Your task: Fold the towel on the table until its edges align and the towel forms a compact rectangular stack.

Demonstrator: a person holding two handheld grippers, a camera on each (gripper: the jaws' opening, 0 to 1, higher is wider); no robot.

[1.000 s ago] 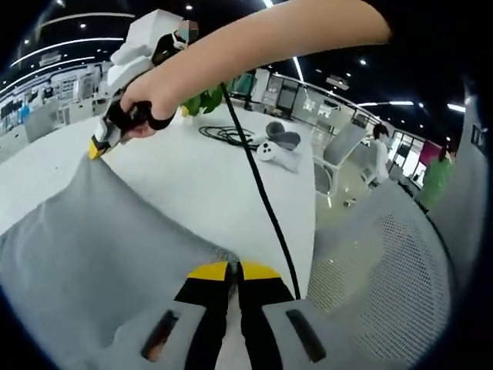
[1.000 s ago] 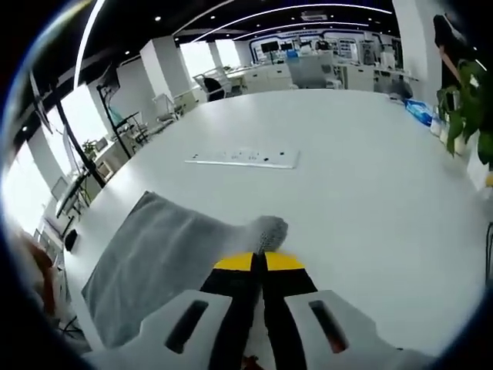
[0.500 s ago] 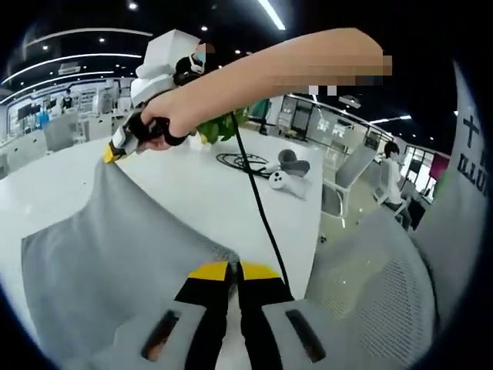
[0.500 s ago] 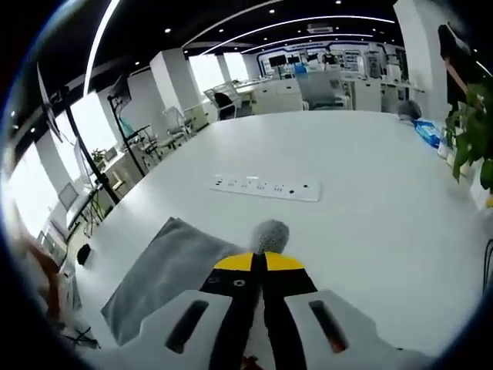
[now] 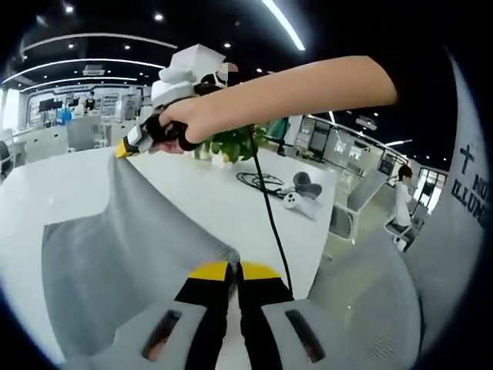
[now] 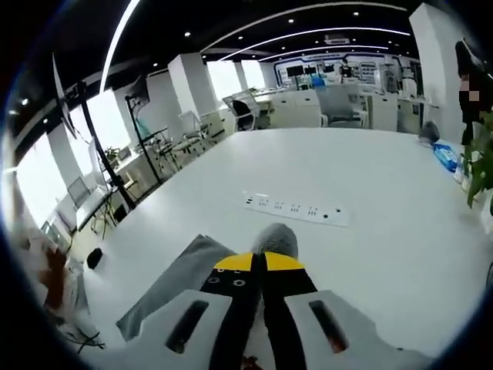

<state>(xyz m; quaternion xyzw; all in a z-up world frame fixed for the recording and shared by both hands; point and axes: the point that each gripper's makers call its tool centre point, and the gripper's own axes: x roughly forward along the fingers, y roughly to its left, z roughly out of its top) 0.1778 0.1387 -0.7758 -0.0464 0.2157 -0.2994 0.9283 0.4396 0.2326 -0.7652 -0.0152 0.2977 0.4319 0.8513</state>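
Grey cloth across the left half of the left gripper view: towel [image 5: 131,247], lifted off the white table [image 5: 46,185] and stretched as a sagging sheet between two pinched corners. Upper left of that view: right gripper [image 5: 123,149], yellow tips closed on one far corner, held by a hand [image 5: 171,127] with a bare forearm running off to the upper right. Bottom centre: left gripper [image 5: 233,269], jaws pressed together on the near corner, a small tuft of terry poking out just above the yellow tips. Black cable [image 5: 269,223] trailing down the middle; plant [image 5: 235,142] and white controllers [image 5: 296,193] further right on the table; mesh chair [image 5: 362,301] at lower right.

In the right gripper view, lower left to centre: same towel [image 6: 173,289] hanging down toward the table, corner bunched above the closed tips at bottom centre. White power strip [image 6: 294,209] lying right of centre, well apart from the cloth.

Judged soft, light and limp: drapes and sags freely, no stiffness, nothing fragile. Napped surface likely grippy, not slippery. Best held right at the corners, as now, with the top edge kept taut so the hanging edges fall in line.
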